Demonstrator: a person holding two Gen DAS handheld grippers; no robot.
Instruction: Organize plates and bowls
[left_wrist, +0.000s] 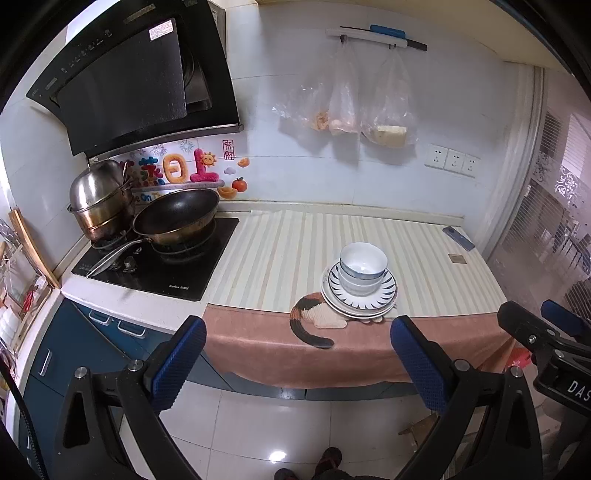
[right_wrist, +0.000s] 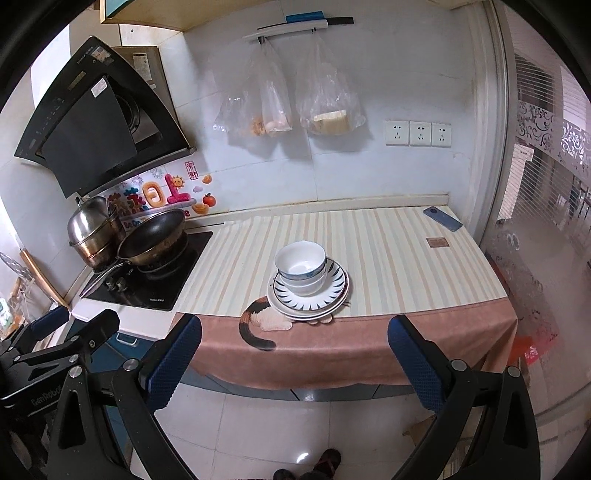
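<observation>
While both tools hang back over the tiled floor, short of the worktop's front edge, the left hand-held gripper (left_wrist: 298, 349) has its blue-padded fingers spread wide with nothing between them, and the right hand-held gripper (right_wrist: 294, 347) is likewise spread wide and empty. Ahead of the left hand-held gripper and a little toward its right finger, a stack of bowls (left_wrist: 363, 267) sits nested on a stack of plates (left_wrist: 384, 295), the top plate ringed with dark blue petal strokes. From the right hand-held gripper the same bowls (right_wrist: 302, 269) and plates (right_wrist: 334, 291) lie straight ahead, about midway between its fingers. The plates rest near the front of the worktop (left_wrist: 280, 251) on a striped cloth, partly over a cat figure (left_wrist: 314, 321) stitched on its pink border. Far ahead and left of both grippers, a black wok (left_wrist: 177, 216) and a steel steamer pot (left_wrist: 98, 199) stand on the stove. Ahead and to the right, a phone (right_wrist: 442, 218) lies by the wall, well apart from the dishes.
</observation>
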